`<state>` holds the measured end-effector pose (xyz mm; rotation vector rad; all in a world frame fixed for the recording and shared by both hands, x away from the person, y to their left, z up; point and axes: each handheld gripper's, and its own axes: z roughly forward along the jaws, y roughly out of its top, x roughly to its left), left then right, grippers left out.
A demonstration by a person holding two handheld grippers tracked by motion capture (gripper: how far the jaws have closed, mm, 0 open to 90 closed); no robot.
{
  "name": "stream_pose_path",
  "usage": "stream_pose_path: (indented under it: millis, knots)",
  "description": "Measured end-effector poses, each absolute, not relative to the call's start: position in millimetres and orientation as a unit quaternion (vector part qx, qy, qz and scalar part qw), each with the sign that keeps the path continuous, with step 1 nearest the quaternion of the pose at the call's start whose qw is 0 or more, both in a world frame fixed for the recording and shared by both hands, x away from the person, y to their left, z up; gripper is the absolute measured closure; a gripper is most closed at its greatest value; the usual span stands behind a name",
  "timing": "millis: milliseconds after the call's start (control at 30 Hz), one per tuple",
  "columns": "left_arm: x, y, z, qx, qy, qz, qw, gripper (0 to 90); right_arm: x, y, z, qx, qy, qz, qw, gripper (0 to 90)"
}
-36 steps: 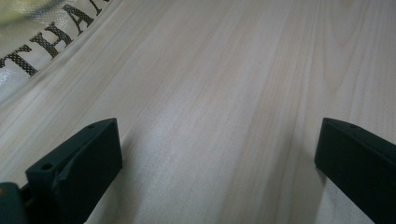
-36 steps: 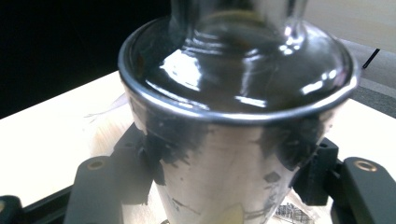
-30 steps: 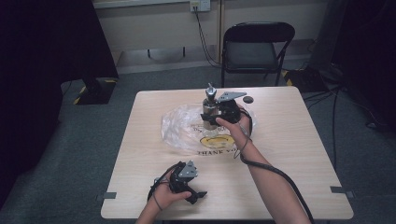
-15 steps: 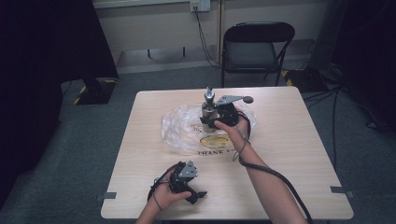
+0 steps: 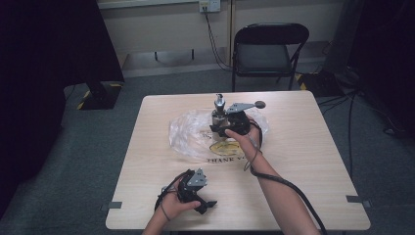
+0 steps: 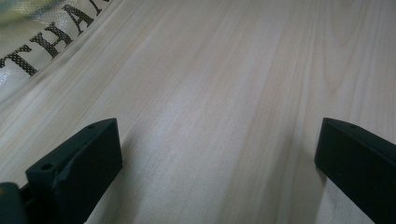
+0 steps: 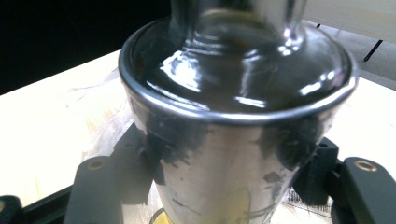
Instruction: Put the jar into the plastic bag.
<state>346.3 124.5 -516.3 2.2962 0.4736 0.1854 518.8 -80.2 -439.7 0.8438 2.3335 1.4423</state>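
Note:
A shiny metal cocktail shaker stands upright over a clear plastic bag printed with "THANK YOU" at the middle of the wooden table. My right gripper is shut on the shaker's lower body. In the right gripper view the shaker sits between the black jaws of that gripper, whose pads press on both its sides. My left gripper rests near the table's front edge. In the left gripper view it stands wide open over bare wood, with the bag's lettered edge at the upper left.
A black folding chair stands beyond the far edge of the table. Cables run over the floor at the right. Tape marks sit near the table's front corners. A dark curtain hangs at the left.
The right gripper with the shaker has shifted very slightly toward the person. The left gripper has stayed where it was.

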Motion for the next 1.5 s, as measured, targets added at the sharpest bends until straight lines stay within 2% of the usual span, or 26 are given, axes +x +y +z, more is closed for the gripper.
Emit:
stream_pose_path:
  millis: [800, 867, 900, 1000, 1133, 1300, 1500]
  knots:
    - [346.3, 124.5, -516.3, 0.901, 0.186, 0.073, 0.385, 0.0, 513.1, -78.5, -443.6, 0.267, 0.818, 0.487, 0.148, 33.7]
    - [346.3, 124.5, -516.3, 0.901, 0.186, 0.073, 0.385, 0.0, 512.6, -78.3, -441.8, 0.271, 0.819, 0.485, 0.146, 25.9]
    - [346.3, 124.5, -516.3, 0.901, 0.186, 0.073, 0.385, 0.0, 512.6, -78.3, -441.8, 0.271, 0.819, 0.485, 0.146, 25.9]
    - [346.3, 124.5, -516.3, 0.901, 0.186, 0.073, 0.385, 0.0, 512.2, -79.3, -438.8, 0.274, 0.822, 0.476, 0.149, 13.8]
    - [346.3, 124.5, -516.3, 0.901, 0.186, 0.073, 0.385, 0.0, 511.7, -83.9, -435.9, 0.286, 0.821, 0.473, 0.145, 4.6]
    - [346.3, 124.5, -516.4, 0.901, 0.186, 0.073, 0.385, 0.0, 509.8, -90.4, -432.0, 0.294, 0.822, 0.470, 0.133, 0.5]
    - [346.3, 124.5, -516.3, 0.901, 0.186, 0.073, 0.385, 0.0, 503.4, -97.6, -428.1, 0.288, 0.830, 0.461, 0.123, 0.3]
